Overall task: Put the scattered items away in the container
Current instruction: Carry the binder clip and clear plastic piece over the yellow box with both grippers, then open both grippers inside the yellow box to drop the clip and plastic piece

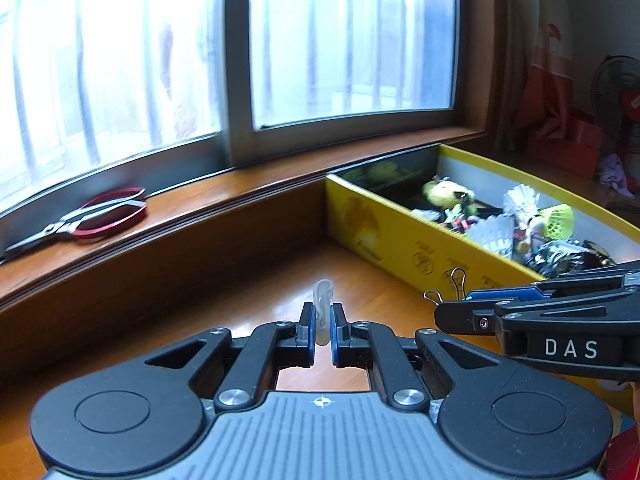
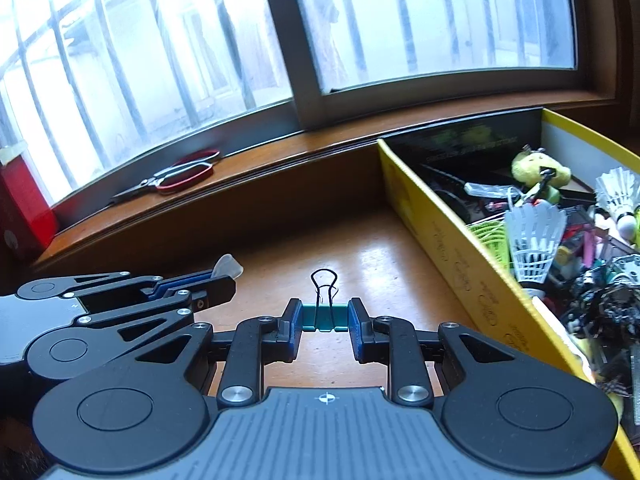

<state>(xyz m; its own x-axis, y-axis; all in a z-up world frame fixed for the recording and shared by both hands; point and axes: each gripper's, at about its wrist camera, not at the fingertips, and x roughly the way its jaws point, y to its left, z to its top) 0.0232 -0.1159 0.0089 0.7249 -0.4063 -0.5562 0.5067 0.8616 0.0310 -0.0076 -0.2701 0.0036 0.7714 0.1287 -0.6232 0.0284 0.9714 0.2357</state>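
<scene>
Left wrist view: left gripper [image 1: 322, 322] nearly closed on a small translucent white plastic piece [image 1: 323, 312], held upright above the wooden table [image 1: 248, 300]. Right gripper [image 1: 452, 312] comes in from the right w/ a binder clip [image 1: 454, 286]; only its wire handles show here. Yellow box [image 1: 384, 236] sits just right, against the window sill, already holding shuttlecocks [image 1: 516, 208] + misc clutter. Scissors [image 1: 92, 220] lie on the sill, well apart from the box.

Right wrist view: right gripper [image 2: 325, 318] partly closed, pinching a teal binder clip [image 2: 324, 316] by its sides, handles pointing fwd. Left gripper [image 2: 224, 280] to the left, plastic piece [image 2: 228, 266] poking out. Box [image 2: 452, 252] near right, quite full.

Progress est.: late stage. Both items grasped but not yet in the box; table btw grippers + box looks bare. Scissors maybe left, unclear if part of the task.
</scene>
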